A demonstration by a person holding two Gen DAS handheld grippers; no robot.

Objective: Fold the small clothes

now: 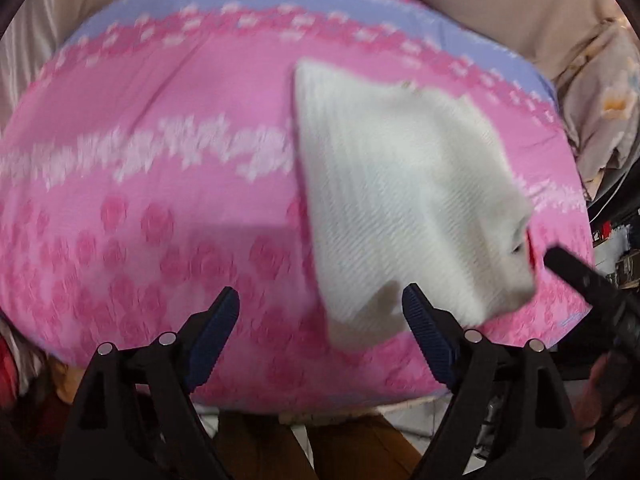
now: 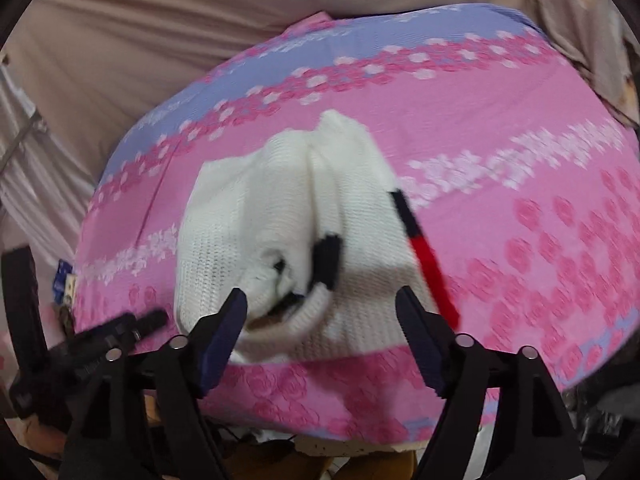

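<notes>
A small white knit garment (image 1: 404, 200) lies partly folded on the pink flowered cloth (image 1: 160, 180). In the right wrist view the garment (image 2: 280, 216) shows a black and red trim strip (image 2: 424, 256) along its right side and a bunched dark-edged opening near me. My left gripper (image 1: 320, 312) is open and empty, its right finger next to the garment's near corner. My right gripper (image 2: 320, 312) is open, just in front of the garment's near edge. The right gripper's tip also shows in the left wrist view (image 1: 576, 272).
The pink and lilac cloth (image 2: 520, 200) covers a small raised surface with a near edge (image 2: 360, 436). Beige fabric (image 2: 160, 40) lies behind it. Floral bedding (image 1: 608, 100) is at the far right. The other gripper (image 2: 100, 336) shows at the left edge.
</notes>
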